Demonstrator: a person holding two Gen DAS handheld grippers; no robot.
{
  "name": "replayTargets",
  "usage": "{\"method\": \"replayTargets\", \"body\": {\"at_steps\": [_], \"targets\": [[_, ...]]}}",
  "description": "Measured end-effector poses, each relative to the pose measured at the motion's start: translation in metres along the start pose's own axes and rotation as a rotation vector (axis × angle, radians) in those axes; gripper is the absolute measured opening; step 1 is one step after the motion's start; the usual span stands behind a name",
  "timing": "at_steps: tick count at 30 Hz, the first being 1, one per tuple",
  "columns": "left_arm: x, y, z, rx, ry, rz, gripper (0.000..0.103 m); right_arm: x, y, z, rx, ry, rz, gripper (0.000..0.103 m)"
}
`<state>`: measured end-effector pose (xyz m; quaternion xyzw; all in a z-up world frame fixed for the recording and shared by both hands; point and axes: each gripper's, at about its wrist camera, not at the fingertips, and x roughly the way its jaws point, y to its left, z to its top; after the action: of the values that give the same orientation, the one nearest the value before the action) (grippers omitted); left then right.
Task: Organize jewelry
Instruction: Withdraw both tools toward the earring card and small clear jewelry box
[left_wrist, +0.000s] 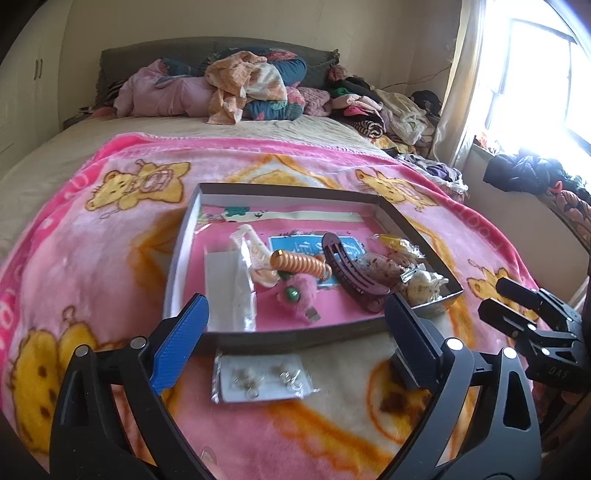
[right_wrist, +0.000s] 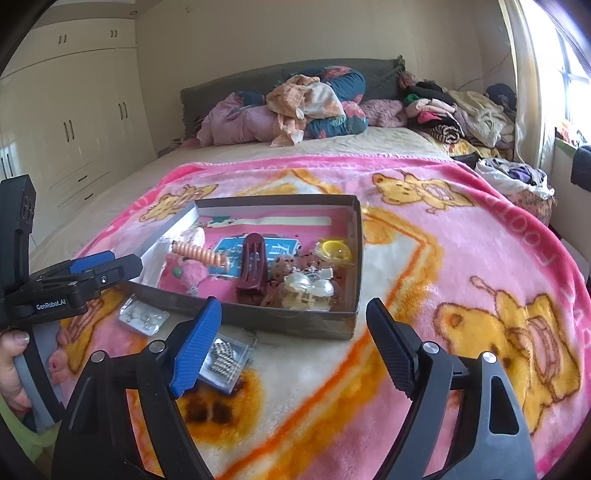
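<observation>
Both grippers are held wide open with nothing between the fingers. The left gripper (left_wrist: 295, 325) hangs low in the frame, just over the earring card (left_wrist: 258, 380), which lies on the blanket (left_wrist: 110, 258) just outside the near wall of the box (left_wrist: 295, 334). The right gripper (right_wrist: 291, 347) hovers at lower centre; a clear packet (right_wrist: 221, 360) of small metal pieces lies beside its left finger, also outside the box.

The step in hand is judged to be lifting the card into the box. The thin card should be pinched by one edge, since the soft blanket gives under pressure, and raised clear of the near wall before being moved forward.

Open room is seen in the box's lower left corner; the centre and right are crowded with clips. The grippers sit close together, so one should be kept back.
</observation>
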<state>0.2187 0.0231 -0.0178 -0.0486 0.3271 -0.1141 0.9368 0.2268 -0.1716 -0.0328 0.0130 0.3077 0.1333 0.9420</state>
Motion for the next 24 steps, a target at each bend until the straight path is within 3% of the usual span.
{"method": "replayTargets", "body": {"at_steps": [9,20,24], "targets": [[-0.01,0.012,-0.014,-0.014,0.018,0.039,0.088,-0.002,0.021,-0.009,-0.051,0.02,0.025,0.079],[-0.003,0.016,-0.04,0.009,0.09,0.058,0.088,0.023,0.046,-0.025,-0.086,0.109,0.086,0.079],[0.005,0.02,-0.048,0.012,0.122,0.067,0.088,0.038,0.049,-0.03,-0.083,0.148,0.088,0.073]]}}
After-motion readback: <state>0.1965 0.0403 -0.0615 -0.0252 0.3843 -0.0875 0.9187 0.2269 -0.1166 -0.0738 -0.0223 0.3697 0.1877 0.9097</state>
